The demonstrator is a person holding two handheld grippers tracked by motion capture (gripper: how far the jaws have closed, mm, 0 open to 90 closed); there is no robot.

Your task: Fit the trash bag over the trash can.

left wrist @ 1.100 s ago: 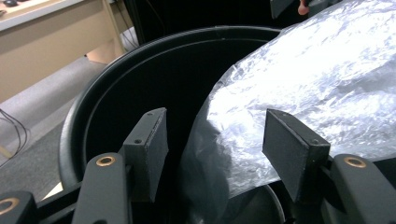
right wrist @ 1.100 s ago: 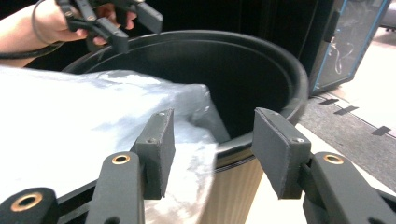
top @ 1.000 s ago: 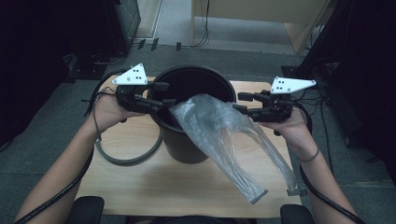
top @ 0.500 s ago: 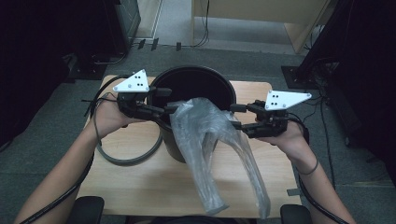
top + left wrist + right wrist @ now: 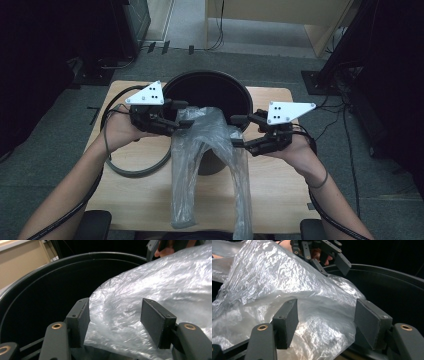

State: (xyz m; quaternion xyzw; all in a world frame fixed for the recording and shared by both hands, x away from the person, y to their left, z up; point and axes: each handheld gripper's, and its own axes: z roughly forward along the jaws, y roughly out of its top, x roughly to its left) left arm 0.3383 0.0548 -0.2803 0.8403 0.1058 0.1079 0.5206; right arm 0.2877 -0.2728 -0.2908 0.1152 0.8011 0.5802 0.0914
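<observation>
Item: clear plastic bag [image 5: 200, 150], draped over the near rim of a black bin [image 5: 207, 90] on a small wooden table [image 5: 150, 195]. High view: the bag hangs in two limp tails down the bin's front toward the table's near edge, its bunched top lying between the two claws. The left gripper [image 5: 182, 114] points inward from the bag's left, the right gripper [image 5: 239, 131] from its right, both held roughly level at rim height, forearms coming up from below, a grey cable [image 5: 135, 170] looped on the table under the left hand. Left gripper view: jaws stand apart with crinkled film [image 5: 130, 315] lying between them, bulging beyond the far pad; neither pad presses it, so released. The bin's dark hollow lies left of the claw. Right gripper view: jaws have just been opening; film [image 5: 322, 315] sits between the pads, unpinched, with the left gripper [image 5: 332, 258] beyond it near the far rim. Handling, by judgement: very light, soft, slippery, easily torn; best taken by pinching a single layer at the mouth's edge, each side, then spreading over the rim.
</observation>
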